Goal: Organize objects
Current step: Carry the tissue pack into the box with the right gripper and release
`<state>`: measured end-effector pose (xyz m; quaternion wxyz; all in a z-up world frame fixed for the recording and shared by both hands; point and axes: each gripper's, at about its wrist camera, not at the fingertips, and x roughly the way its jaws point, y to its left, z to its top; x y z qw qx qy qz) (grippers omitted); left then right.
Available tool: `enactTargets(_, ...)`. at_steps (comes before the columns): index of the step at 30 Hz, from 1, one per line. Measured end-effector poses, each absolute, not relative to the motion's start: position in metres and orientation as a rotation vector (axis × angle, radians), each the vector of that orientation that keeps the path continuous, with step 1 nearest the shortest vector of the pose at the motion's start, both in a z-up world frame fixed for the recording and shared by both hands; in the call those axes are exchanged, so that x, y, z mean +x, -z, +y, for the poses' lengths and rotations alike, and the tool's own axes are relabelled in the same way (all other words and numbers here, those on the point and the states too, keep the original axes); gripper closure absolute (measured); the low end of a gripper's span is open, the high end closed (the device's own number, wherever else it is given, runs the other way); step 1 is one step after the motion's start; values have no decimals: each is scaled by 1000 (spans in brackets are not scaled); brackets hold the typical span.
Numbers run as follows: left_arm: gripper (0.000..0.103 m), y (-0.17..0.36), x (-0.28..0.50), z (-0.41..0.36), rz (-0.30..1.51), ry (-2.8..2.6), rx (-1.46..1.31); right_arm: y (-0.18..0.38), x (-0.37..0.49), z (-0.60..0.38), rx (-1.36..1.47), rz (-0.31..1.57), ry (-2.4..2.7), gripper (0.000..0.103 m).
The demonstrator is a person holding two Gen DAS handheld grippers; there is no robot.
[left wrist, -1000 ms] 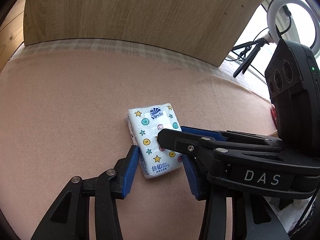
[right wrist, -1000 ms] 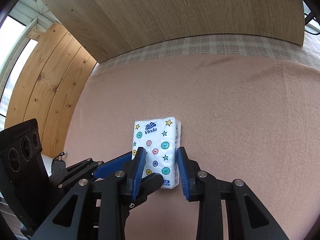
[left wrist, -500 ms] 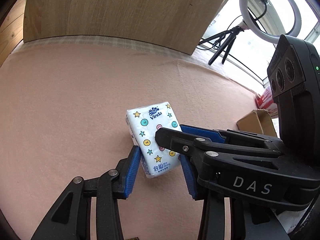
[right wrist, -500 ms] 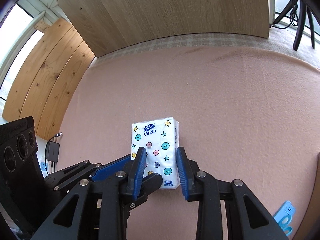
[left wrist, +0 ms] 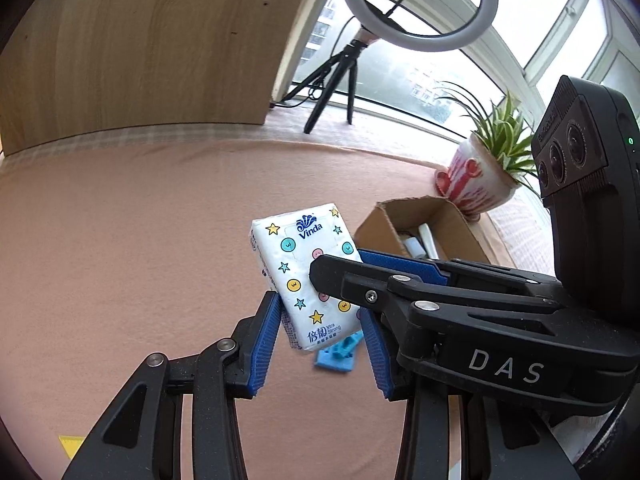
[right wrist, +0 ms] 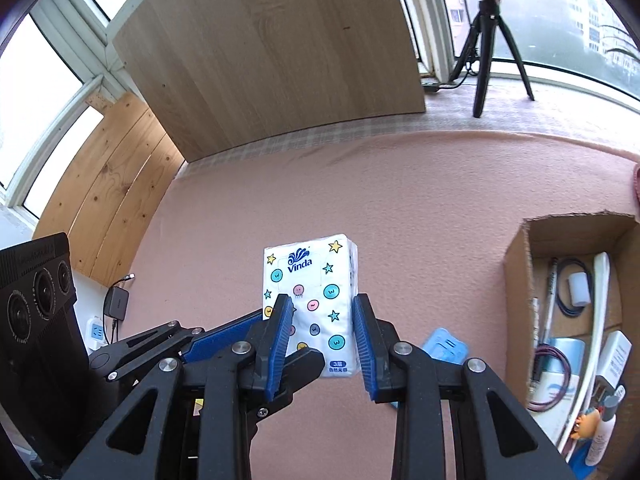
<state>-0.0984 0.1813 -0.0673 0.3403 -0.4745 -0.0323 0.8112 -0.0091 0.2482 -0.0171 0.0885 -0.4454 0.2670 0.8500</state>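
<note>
White tissue pack (right wrist: 310, 304) sits clamped between your right tool (right wrist: 320, 334) pads; your left tool (left wrist: 318, 334) brackets it, grip unclear.

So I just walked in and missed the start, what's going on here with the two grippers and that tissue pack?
A person is tidying loose items on the pink cloth. Both grippers are on the same Vinda tissue pack: the left gripper and the right gripper each have their blue fingers against its sides, and the pack appears lifted off the cloth. A cardboard box already holding cables and small items sits to the right, likely the destination. A small blue item lies on the cloth nearby.
</note>
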Motion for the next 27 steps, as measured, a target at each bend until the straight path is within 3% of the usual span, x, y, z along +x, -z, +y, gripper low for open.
enactTargets(13, 60, 48, -33, 304, 23, -1949, -1165, 0, 108, 317, -1179, 844, -2410, 74)
enactTargets(24, 59, 48, -6, 356, 79, -1886, -1138, -2, 159, 350, -1122, 865, -2361, 74)
enactTargets(26, 55, 49, -4, 360, 90, -1883, -1137, -2, 165, 353, -1116, 857, -2364, 74)
enactTargets(27, 45, 49, -3, 360, 105, -1892, -1137, -4, 168, 354, -1101, 848, -2372, 73)
